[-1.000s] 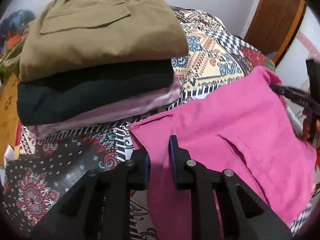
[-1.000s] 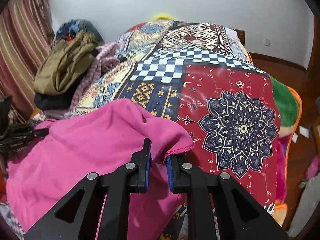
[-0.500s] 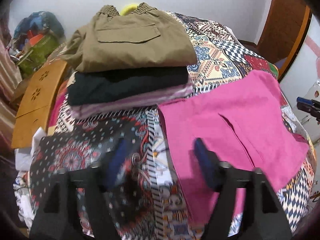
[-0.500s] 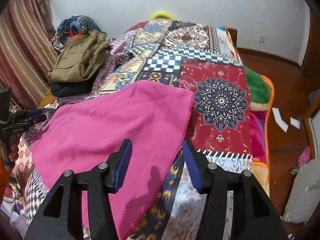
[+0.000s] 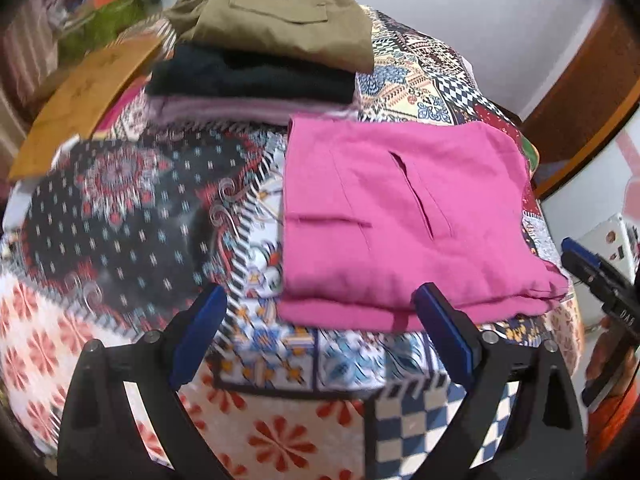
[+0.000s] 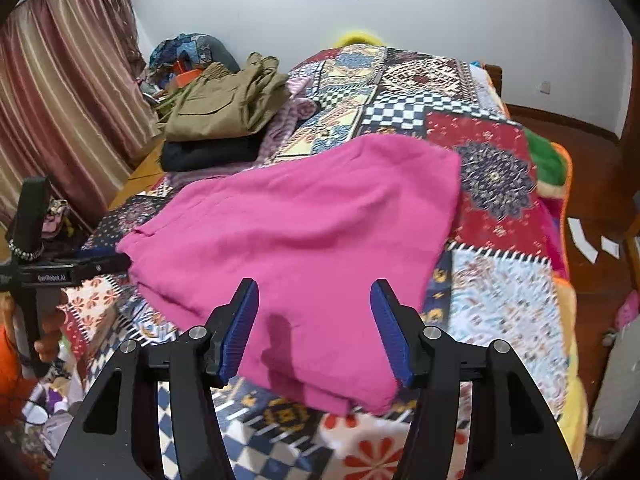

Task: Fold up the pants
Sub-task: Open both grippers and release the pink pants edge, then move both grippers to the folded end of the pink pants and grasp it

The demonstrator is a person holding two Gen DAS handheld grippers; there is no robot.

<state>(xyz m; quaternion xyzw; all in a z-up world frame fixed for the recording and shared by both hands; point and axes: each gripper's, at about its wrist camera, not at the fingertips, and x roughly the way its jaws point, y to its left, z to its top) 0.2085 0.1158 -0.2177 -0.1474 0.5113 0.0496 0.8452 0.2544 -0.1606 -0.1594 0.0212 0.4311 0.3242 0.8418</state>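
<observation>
The pink pants [image 5: 400,216] lie folded flat on the patchwork bedspread [image 5: 132,216]; they also show in the right wrist view [image 6: 312,232]. My left gripper [image 5: 320,332] is open and empty, held just short of the pants' near edge. My right gripper [image 6: 314,328] is open and empty, above the near end of the pants. The right gripper's tip shows at the right edge of the left wrist view [image 5: 596,276]. The left gripper shows at the left of the right wrist view [image 6: 68,272].
A stack of folded clothes, khaki pants [image 5: 280,24] over a black garment [image 5: 252,80], sits on the bed behind the pink pants. A wooden board [image 5: 84,96] lies left of the stack. Curtains [image 6: 56,92] hang at the left. Wooden floor [image 6: 600,184] lies right of the bed.
Both grippers were shut on the pink pants a second ago. They have opened, let go and drawn back toward the near edge of the bed. The pants now lie flat.
</observation>
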